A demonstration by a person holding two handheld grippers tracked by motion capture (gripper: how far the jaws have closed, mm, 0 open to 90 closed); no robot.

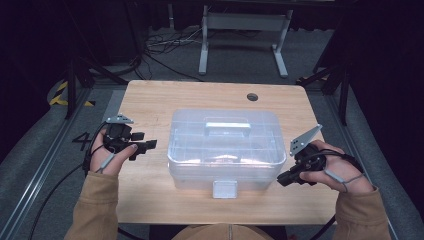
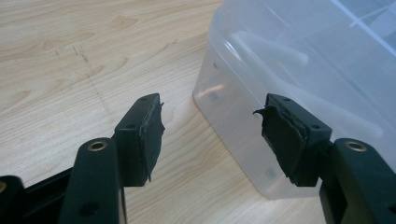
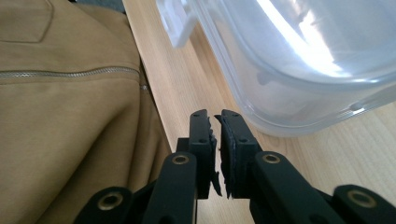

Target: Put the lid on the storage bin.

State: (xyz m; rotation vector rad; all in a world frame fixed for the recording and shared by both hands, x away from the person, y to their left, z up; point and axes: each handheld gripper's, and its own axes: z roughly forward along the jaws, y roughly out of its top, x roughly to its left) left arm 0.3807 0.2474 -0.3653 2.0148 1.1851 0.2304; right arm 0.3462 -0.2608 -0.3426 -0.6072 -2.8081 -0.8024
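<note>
Centrally, a clear plastic storage box (image 1: 226,147) with rounded corners, a moulded lid handle and a front latch is sitting on the pale wooden bench (image 1: 150,100). Left of it, the left tongs (image 1: 148,145) are standing spread wide, pinching nothing, their tips aimed at the box's side. Right of it, the right tongs (image 1: 281,179) are hovering just beside the near corner, nearly pressed together with a slim gap, holding nothing. Grey floor and cables are lying beyond.

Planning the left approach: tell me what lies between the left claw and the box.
Only bare table. In the left gripper view, wood alone separates the open left claw from the clear box.
</note>
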